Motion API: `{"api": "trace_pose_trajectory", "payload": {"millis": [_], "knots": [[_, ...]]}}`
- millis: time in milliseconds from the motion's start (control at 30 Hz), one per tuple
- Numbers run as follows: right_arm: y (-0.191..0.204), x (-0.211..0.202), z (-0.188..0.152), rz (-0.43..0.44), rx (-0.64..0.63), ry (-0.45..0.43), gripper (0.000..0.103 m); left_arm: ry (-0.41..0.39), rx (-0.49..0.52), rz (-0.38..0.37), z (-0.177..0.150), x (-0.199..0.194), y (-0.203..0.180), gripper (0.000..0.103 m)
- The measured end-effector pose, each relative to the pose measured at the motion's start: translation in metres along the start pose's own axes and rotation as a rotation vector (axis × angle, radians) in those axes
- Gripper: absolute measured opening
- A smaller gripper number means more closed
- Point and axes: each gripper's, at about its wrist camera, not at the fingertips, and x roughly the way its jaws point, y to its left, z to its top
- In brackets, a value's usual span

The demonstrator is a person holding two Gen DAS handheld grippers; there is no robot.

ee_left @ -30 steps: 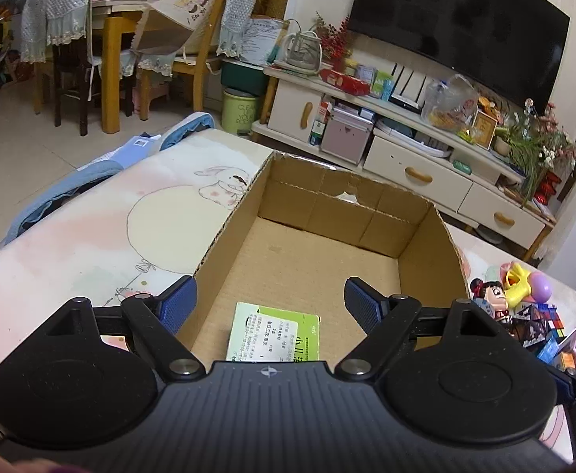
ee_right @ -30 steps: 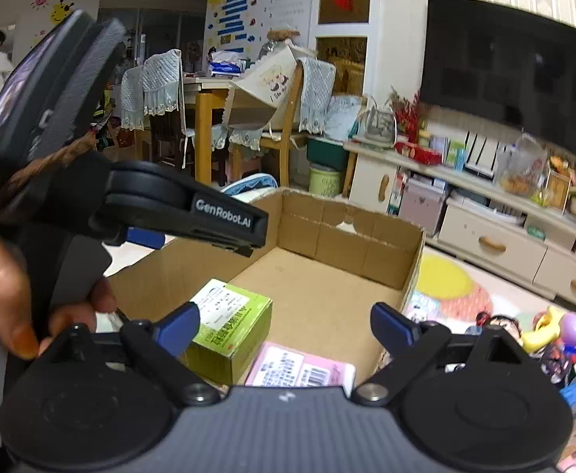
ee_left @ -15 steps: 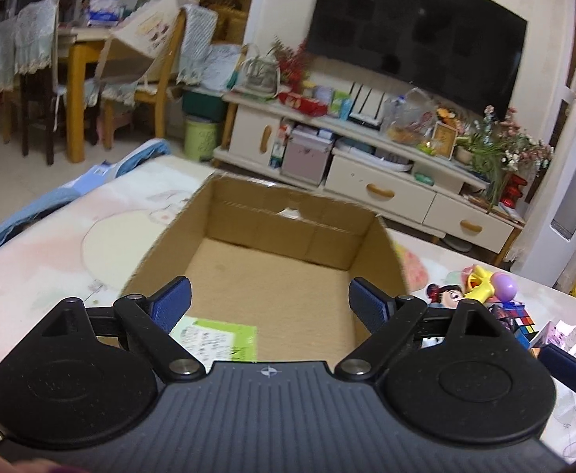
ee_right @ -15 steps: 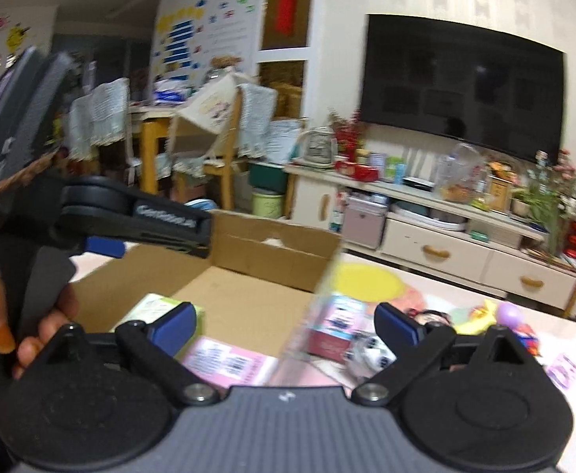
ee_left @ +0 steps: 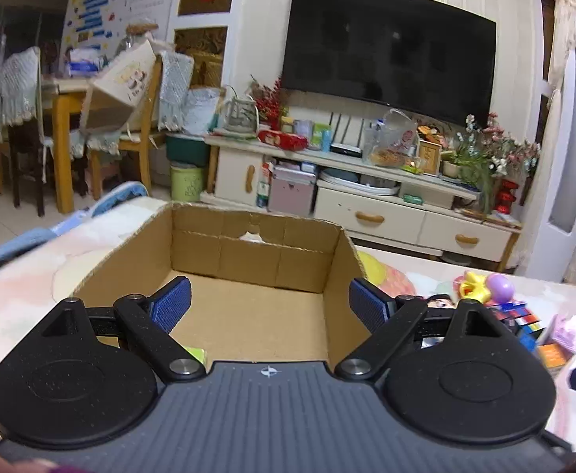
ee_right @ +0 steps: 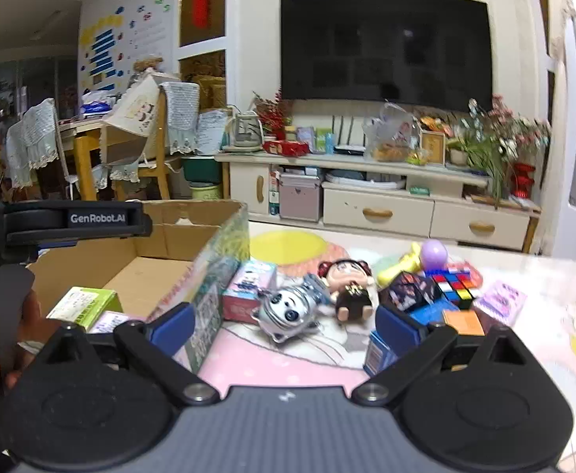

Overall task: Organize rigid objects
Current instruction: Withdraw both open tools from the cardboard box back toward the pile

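Right wrist: toy-strewn table (ee_right: 544, 276); television (ee_right: 382, 43)

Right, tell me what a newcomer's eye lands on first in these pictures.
The open cardboard box fills the middle of the left wrist view, a green carton and a pink packet lying in its near corner. Just right of it on the table sits a bright jumble: a silver panda toy, a dark-haired doll and a colour cube. The big black television looms on the far wall.
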Motion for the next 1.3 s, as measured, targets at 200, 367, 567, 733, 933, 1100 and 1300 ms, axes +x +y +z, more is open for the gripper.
{"api": "trace_pose_trajectory", "payload": {"millis": [200, 367, 567, 733, 933, 1100, 1300], "knots": [[-0.006, 0.002, -0.008, -0.004, 0.009, 0.021, 0.098, -0.018, 0.101, 0.048, 0.001, 0.0, -0.006, 0.103], [-0.013, 0.004, -0.014, -0.009, 0.018, 0.028, 0.098, 0.005, 0.09, 0.086, 0.005, 0.002, 0.006, 0.103], [-0.025, 0.003, -0.018, -0.025, 0.025, 0.034, 0.098, 0.043, 0.104, 0.148, 0.011, 0.008, 0.017, 0.103], [-0.034, 0.003, -0.021, -0.041, 0.035, 0.032, 0.098, 0.075, 0.093, 0.176, 0.015, 0.009, 0.021, 0.103], [-0.044, 0.002, -0.026, -0.059, 0.038, 0.029, 0.098, 0.051, 0.041, 0.134, 0.015, 0.003, 0.01, 0.103], [-0.055, 0.003, -0.03, -0.08, 0.045, 0.028, 0.099, 0.011, 0.021, 0.075, 0.019, -0.009, -0.005, 0.103], [-0.071, 0.001, -0.035, -0.108, 0.065, 0.036, 0.102, 0.01, 0.083, 0.004, 0.015, -0.018, -0.032, 0.103]]}}
